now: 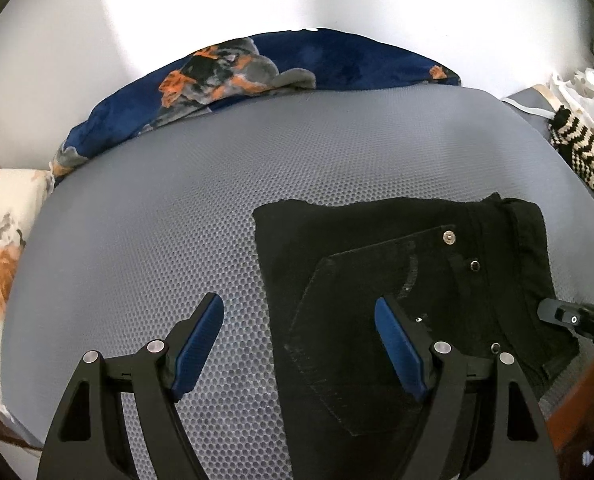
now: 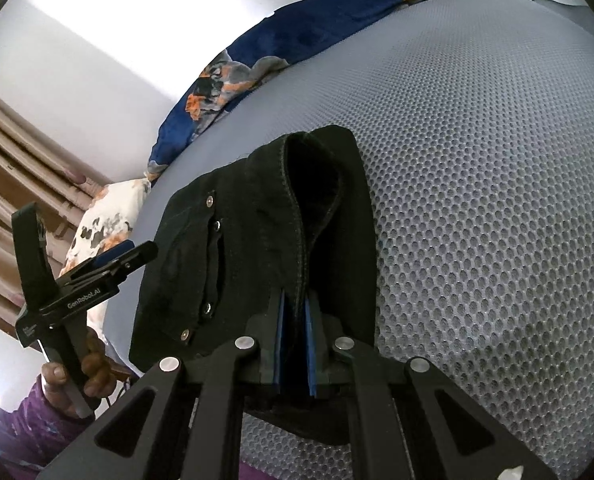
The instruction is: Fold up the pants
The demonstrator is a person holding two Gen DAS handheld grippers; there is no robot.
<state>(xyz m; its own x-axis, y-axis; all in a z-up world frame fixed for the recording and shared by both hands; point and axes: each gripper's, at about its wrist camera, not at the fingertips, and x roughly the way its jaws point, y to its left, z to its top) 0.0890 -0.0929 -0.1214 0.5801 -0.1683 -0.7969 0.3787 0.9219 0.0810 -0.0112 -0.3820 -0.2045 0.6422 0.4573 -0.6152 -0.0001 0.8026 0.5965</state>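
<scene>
Fold looks nearly done: black denim pants (image 1: 409, 280) already down to a compact multi-layer rectangle on the grey honeycomb-mesh mattress cover (image 1: 177, 200), near its front right edge in the left wrist view. Back pocket, rivets and a metal button face up. Left to do, probably: release the pinched edge, flatten the raised waistband.

Left gripper (image 1: 299, 340) spread wide, nothing between the blue ribbed pads, one finger over bare mesh, the other over the pocket. Right gripper (image 2: 295, 344) pressed together, pinching a stitched seam edge of the pants (image 2: 257, 240); cloth beyond it stands up in a hollow ridge. Hard to tell how many layers are in the pinch.

Stiff, heavy, matte denim. Soft navy floral blanket (image 1: 297, 64) bunched at the far edge, cream floral pillow (image 1: 1, 232) beside it, black-and-cream striped knit (image 1: 581, 152) well apart.
</scene>
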